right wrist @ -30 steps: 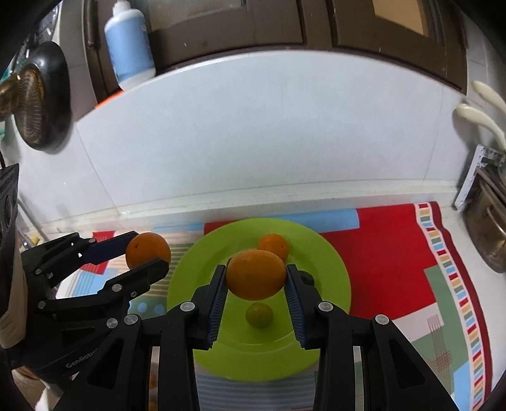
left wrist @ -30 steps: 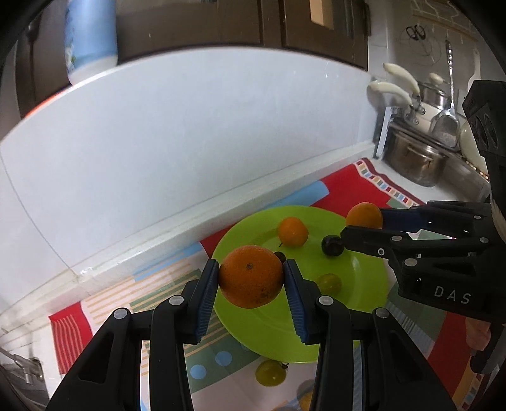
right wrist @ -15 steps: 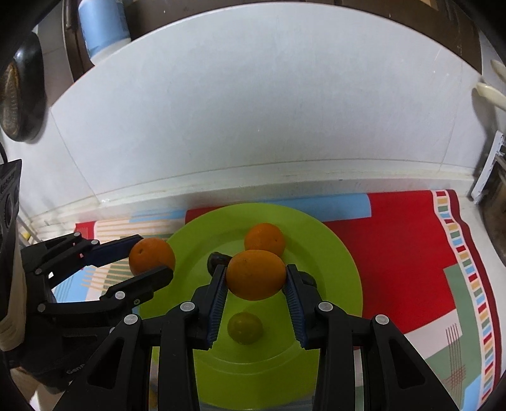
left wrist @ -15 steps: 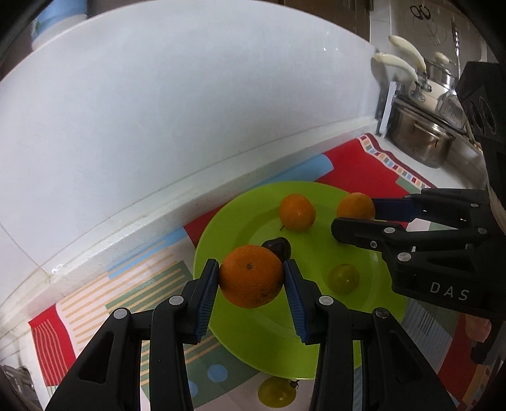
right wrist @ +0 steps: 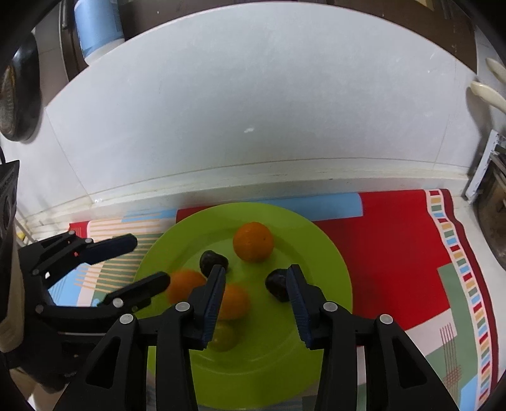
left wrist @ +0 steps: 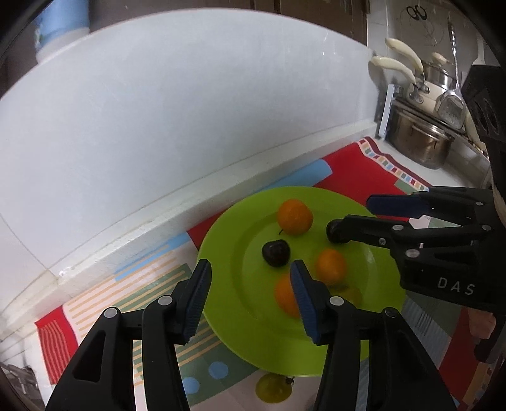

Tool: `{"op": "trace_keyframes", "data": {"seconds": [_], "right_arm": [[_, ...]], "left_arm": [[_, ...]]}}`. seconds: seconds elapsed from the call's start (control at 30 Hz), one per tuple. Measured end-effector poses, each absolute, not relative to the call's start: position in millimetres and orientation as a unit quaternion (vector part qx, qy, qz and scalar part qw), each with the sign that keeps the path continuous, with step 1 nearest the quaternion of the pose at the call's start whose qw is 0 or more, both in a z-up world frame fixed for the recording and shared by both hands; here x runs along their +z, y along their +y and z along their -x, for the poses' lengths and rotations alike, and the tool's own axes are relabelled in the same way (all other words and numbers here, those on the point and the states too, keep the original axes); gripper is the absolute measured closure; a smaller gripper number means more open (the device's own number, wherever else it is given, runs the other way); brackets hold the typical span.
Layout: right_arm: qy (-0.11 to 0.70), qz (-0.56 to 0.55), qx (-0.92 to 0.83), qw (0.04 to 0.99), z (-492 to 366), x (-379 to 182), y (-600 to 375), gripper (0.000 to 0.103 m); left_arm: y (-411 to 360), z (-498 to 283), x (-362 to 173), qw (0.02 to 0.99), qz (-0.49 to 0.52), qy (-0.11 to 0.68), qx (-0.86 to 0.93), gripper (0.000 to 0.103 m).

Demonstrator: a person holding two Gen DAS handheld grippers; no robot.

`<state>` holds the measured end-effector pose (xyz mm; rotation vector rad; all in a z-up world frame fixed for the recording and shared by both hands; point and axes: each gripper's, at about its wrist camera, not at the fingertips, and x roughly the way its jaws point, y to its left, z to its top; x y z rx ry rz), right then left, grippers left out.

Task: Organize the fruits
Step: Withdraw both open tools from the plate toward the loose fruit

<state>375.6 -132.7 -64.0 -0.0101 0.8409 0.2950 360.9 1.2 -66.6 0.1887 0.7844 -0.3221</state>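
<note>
- Black plastic tongs fill the bottom of both views: the left gripper (left wrist: 249, 292) and the right gripper (right wrist: 256, 297) both stand wide, and neither holds anything.
- Just past them lies the green plate (left wrist: 240, 322), and the fruits are on it. Two oranges are blurred, one (left wrist: 330, 266) beside the left gripper's inner finger and one (left wrist: 284, 300) partly behind it; I judge they are rolling.
- A third orange (left wrist: 294, 217) rests sharp at the far side of the plate, with a dark plum (left wrist: 275, 252) near the middle and a second dark plum (right wrist: 277, 284) close to the right gripper's finger.
- A yellow-green fruit (right wrist: 223, 335) sits on the plate under the right gripper, and another yellow-green fruit (left wrist: 273, 387) lies off the plate on the mat (right wrist: 395, 253).
- Risk: the plate is shallow, so a rolling orange can pass the rim or push a plum out. The open fingers are low and close together, so a careless move can knock the fruit.
- Farther, the patterned mat covers a white counter that ends at a white tiled wall (right wrist: 253, 110).
- At the right stand steel pots (left wrist: 420, 142), and a blue-white bottle (right wrist: 98, 28) is up on the ledge.
</note>
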Motion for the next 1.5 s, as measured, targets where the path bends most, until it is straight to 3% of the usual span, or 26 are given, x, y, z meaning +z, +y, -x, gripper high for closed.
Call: {"op": "trace_keyframes", "data": {"seconds": [0.8, 1.13, 1.23, 1.5], "right_arm": [[0.329, 0.019, 0.140, 0.934, -264.8, 11.3, -129.9, 0.061], [0.318, 0.027, 0.155, 0.935, -220.9, 21.8, -113.6, 0.061], [0.314, 0.027, 0.158, 0.936, -209.4, 23.1, -108.4, 0.054], [0.306, 0.053, 0.165, 0.936, -179.3, 18.9, -87.6, 0.054]], "left_arm": [[19.8, -255.8, 23.4, 0.947, -0.086, 0.278, -0.136, 0.035], [36.6, -210.9, 37.3, 0.954, -0.093, 0.255, -0.127, 0.029], [42.3, -200.0, 37.0, 0.955, -0.095, 0.253, -0.123, 0.029], [56.3, -174.7, 23.1, 0.949, -0.113, 0.266, -0.127, 0.028]]}}
